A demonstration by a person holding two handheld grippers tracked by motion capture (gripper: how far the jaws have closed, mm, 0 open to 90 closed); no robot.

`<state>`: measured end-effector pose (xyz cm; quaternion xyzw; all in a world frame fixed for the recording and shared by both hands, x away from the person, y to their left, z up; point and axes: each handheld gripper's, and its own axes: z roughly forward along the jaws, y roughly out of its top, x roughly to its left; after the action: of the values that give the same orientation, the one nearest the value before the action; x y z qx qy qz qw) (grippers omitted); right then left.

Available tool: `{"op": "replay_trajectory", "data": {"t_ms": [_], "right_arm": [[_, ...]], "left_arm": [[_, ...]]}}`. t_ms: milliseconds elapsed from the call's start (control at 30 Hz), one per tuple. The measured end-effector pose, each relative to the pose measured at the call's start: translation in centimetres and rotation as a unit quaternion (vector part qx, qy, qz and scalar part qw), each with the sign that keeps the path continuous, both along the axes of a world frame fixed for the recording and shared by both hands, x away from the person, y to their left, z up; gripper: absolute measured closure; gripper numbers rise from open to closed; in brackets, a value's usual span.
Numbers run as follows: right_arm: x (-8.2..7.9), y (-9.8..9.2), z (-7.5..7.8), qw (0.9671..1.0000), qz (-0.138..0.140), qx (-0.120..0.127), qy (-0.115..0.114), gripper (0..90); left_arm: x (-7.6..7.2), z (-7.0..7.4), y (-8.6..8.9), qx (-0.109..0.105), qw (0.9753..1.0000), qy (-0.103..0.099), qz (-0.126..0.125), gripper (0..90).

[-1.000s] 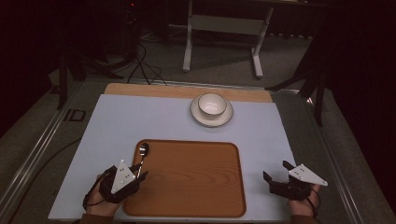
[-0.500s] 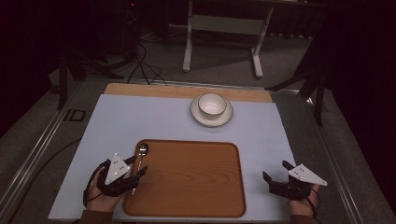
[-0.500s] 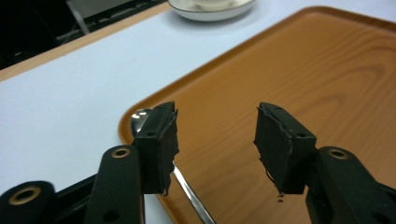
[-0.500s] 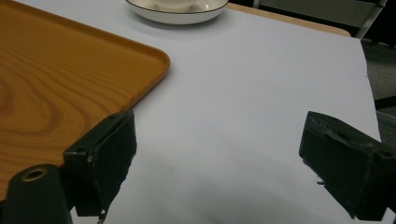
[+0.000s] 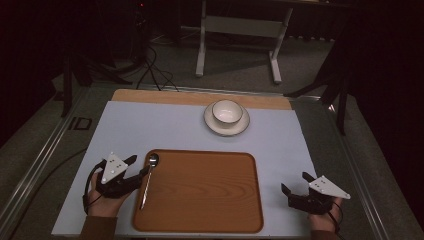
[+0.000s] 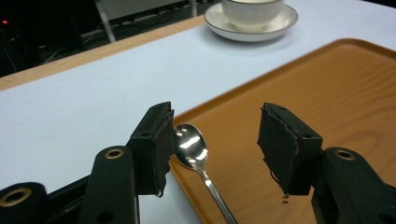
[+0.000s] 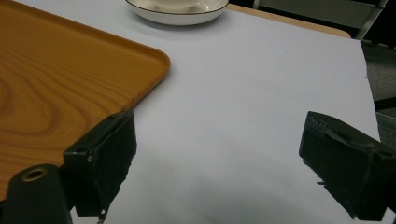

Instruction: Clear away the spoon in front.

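A metal spoon (image 5: pixel 148 179) lies along the left edge of the wooden tray (image 5: pixel 210 195), its bowl pointing to the far side. My left gripper (image 5: pixel 136 169) sits on the white mat just left of the tray, open, its jaws pointing toward the spoon. In the left gripper view the spoon (image 6: pixel 192 150) lies on the tray (image 6: pixel 327 88) low between the open jaws of the left gripper (image 6: pixel 215 140), close to the left jaw and not gripped. My right gripper (image 5: pixel 295 183) rests open on the mat right of the tray, and the right gripper (image 7: pixel 219 149) holds nothing.
A white cup on a saucer (image 5: pixel 226 116) stands on the mat beyond the tray, and the saucer (image 6: pixel 252 21) also shows ahead of the left jaws. The mat's wooden back edge (image 5: pixel 165 97) borders the table. A desk frame (image 5: pixel 240 30) and cables lie on the floor behind.
My left gripper has drawn back to the left, off the tray's edge. The spoon stays lying on the tray's left side. The right gripper has not moved.
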<state>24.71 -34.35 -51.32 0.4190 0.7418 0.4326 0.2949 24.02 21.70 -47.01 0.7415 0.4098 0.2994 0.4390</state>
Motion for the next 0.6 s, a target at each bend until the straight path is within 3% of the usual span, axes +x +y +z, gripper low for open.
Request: {"op": "replay_trajectory", "data": {"t_ms": [367, 467, 600], "right_arm": [[0.0, 0.0, 0.0, 1.0000, 0.000, 0.001, -0.001, 10.9], [0.0, 0.0, 0.0, 1.0000, 0.000, 0.001, -0.001, 10.9], [0.0, -0.1, 0.0, 1.0000, -0.002, 0.003, -0.002, 10.9]], "left_arm": [[1.8, 0.1, 1.8, -0.014, 0.9992, -0.010, 0.035, 44.3], [2.3, -0.2, 2.3, -0.004, 0.9987, -0.011, 0.049, 43.9], [2.7, -0.7, 2.9, -0.007, 0.9981, -0.006, 0.061, 43.5]]}}
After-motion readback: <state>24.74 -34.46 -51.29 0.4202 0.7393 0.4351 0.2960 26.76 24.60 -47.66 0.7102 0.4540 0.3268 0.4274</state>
